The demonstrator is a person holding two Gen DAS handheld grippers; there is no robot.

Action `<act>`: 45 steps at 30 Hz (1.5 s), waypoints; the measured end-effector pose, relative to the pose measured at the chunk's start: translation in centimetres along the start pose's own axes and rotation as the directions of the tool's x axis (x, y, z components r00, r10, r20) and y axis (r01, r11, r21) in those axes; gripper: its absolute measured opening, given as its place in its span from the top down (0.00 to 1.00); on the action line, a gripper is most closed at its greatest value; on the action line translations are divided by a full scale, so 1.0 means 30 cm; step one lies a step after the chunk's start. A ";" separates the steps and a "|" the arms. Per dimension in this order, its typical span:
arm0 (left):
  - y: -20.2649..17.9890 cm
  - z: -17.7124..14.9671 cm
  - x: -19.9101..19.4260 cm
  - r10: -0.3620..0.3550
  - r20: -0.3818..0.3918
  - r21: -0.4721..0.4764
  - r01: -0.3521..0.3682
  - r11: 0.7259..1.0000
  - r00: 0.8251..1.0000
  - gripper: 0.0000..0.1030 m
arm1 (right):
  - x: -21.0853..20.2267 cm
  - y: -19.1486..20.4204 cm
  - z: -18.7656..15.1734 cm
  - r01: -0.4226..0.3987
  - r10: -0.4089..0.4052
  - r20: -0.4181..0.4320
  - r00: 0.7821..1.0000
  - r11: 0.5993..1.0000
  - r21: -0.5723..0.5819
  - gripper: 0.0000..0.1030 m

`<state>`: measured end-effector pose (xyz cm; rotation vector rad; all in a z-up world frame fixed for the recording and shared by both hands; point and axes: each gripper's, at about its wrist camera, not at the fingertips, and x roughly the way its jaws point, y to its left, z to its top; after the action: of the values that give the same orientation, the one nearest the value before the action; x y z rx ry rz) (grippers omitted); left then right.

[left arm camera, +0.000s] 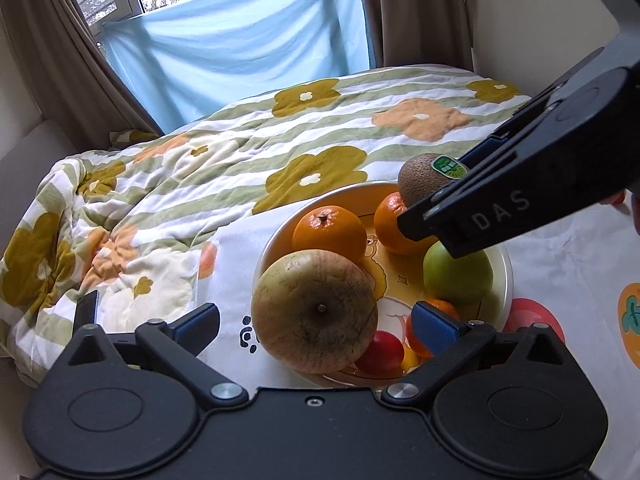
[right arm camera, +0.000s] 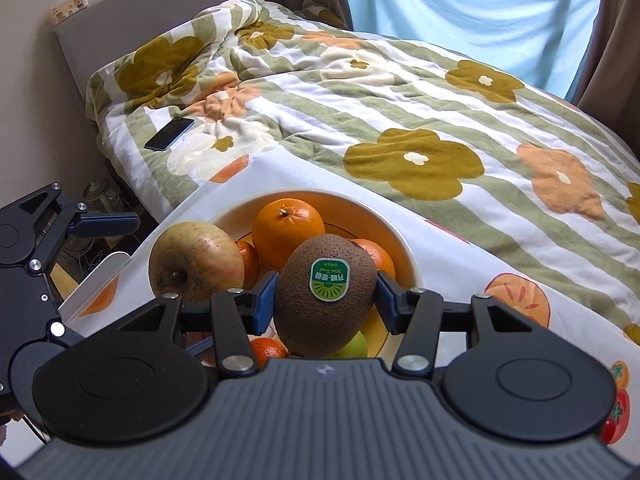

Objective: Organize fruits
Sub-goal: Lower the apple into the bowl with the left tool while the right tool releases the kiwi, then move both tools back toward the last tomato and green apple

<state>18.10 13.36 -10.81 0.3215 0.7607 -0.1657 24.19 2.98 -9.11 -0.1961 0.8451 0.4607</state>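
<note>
Nearest the right wrist camera, the kiwi (right arm camera: 326,300) is pinched between the blue pads of the right gripper (right arm camera: 326,300), sticker uppermost, and is held just above the bowl (right arm camera: 408,256). To set it down well, it should be lowered into the gap behind the green apple (left arm camera: 458,276) and beside the oranges (left arm camera: 330,232), and released only once it rests on fruit or bowl, since a rounded kiwi is judged likely to roll off a heap. Beside it, the left gripper (left arm camera: 316,322) is spread wide, its pads clear on either side of the large russet apple (left arm camera: 316,312), which is seated at the bowl's near rim with nothing pressing on it; that apple should not be nudged. Small red and orange fruits (left arm camera: 380,352) are seen low in the bowl. Further off, the flowered quilt (right arm camera: 400,120) is spread over the bed, with a phone (right arm camera: 170,134) lying on it.
</note>
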 end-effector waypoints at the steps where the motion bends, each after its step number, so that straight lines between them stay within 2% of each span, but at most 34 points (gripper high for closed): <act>1: -0.001 -0.004 -0.001 0.002 -0.001 0.001 -0.002 1.000 1.000 0.00 | 0.013 0.005 0.001 -0.009 0.009 0.000 1.000 1.000 0.002 0.36; 12: 0.017 -0.017 -0.005 0.005 0.005 -0.017 -0.005 1.000 1.000 0.00 | 0.114 -0.013 0.004 -0.088 0.087 0.031 0.996 0.995 0.051 0.36; 18: 0.003 -0.024 0.005 0.002 -0.003 -0.007 -0.002 1.000 1.000 0.00 | 0.106 -0.021 0.000 -0.119 0.113 0.090 0.989 0.991 0.058 0.34; 22: 0.003 -0.025 0.012 -0.001 -0.010 -0.009 0.001 1.000 1.000 0.00 | 0.093 -0.019 -0.001 -0.101 0.096 0.096 0.991 0.994 0.049 0.31; 26: 0.002 -0.025 0.011 0.001 -0.011 -0.010 -0.001 1.000 1.000 0.00 | 0.068 -0.026 -0.011 -0.089 0.080 0.109 0.991 0.993 0.073 0.09; 36: -0.012 -0.016 -0.029 0.011 -0.004 -0.026 -0.011 1.000 1.000 0.00 | 0.011 -0.019 -0.022 -0.060 0.054 0.104 0.993 0.997 0.056 0.09; 45: -0.073 0.012 -0.124 0.042 0.017 -0.039 -0.041 0.998 0.999 0.00 | -0.116 -0.040 -0.053 -0.045 0.038 0.122 0.992 0.997 0.055 0.09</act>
<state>15.11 11.30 -8.44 0.2982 0.7384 -0.1143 21.69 0.27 -7.53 -0.0960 0.7440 0.4819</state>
